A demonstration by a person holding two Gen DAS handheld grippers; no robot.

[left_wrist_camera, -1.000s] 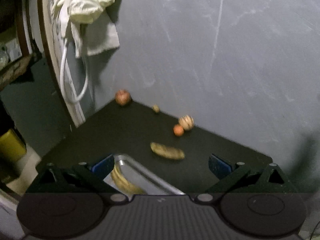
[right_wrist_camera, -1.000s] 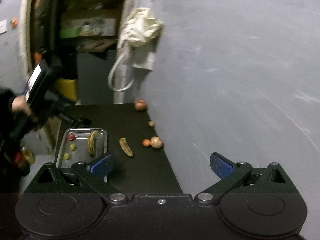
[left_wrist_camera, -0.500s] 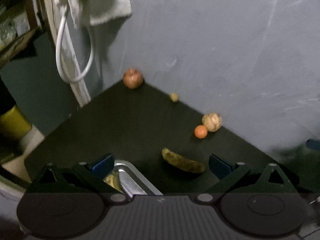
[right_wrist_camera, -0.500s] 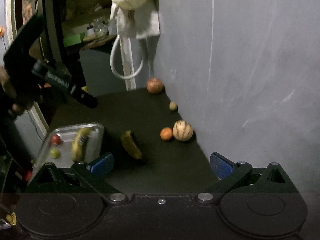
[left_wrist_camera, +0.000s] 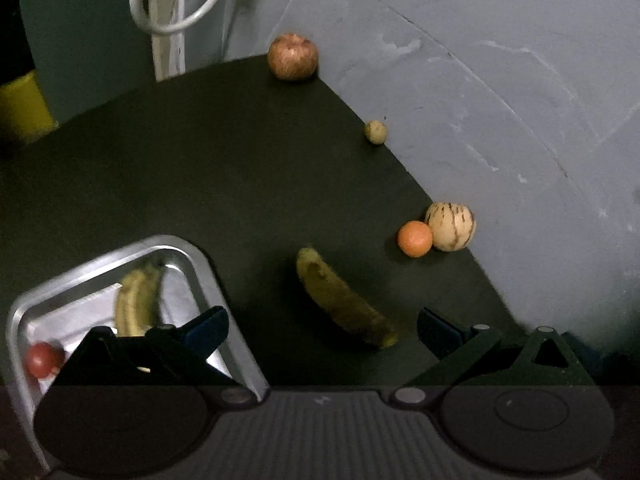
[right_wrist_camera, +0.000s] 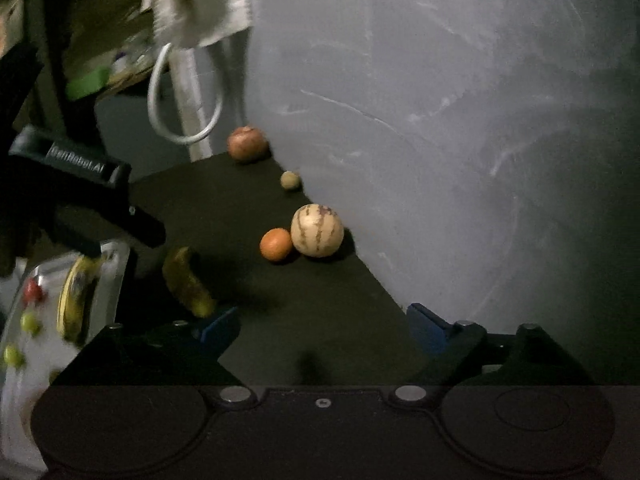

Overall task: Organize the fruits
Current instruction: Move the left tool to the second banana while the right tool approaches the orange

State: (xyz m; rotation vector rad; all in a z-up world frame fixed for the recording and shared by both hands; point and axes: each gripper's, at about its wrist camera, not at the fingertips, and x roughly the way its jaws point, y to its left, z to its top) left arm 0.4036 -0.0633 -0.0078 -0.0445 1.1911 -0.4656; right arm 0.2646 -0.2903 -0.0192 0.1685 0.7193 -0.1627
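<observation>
The left claw (left_wrist_camera: pixel 322 322) hangs over the dark bench (left_wrist_camera: pixel 192 168) with its blue-padded jaws spread wide and nothing between them. Just ahead of it on the bench lies a dark, overripe yellow-brown banana (left_wrist_camera: pixel 344 300), apart from both pads. Under the left jaw sits a shiny rectangular metal tray (left_wrist_camera: pixel 224 276), which holds a paler yellow banana (left_wrist_camera: pixel 136 304) and a small red round fruit (left_wrist_camera: pixel 42 360).

The right claw (right_wrist_camera: pixel 322 322) is also empty. Its jaws have just been closing a little, yet they stand well apart with only bare bench between them. From this view the overripe banana (right_wrist_camera: pixel 186 282) lies just beyond the left jaw, beside the tray (right_wrist_camera: pixel 120 276), where small green round fruits (right_wrist_camera: pixel 30 322) show next to the red one, blurred.

Along the grey scratched wall (left_wrist_camera: pixel 480 100) at the bench's far edge the other fruits are spread out. A small orange citrus (left_wrist_camera: pixel 415 238) touches a cream melon-like ball with dark stripes (left_wrist_camera: pixel 450 226). Farther along sits a tiny tan round fruit (left_wrist_camera: pixel 375 132), and at the far corner a reddish-brown apple-shaped fruit (left_wrist_camera: pixel 293 56).

A white looped cord (right_wrist_camera: pixel 180 96) hangs beyond the corner under a bundle of pale cloth (right_wrist_camera: pixel 192 0).
</observation>
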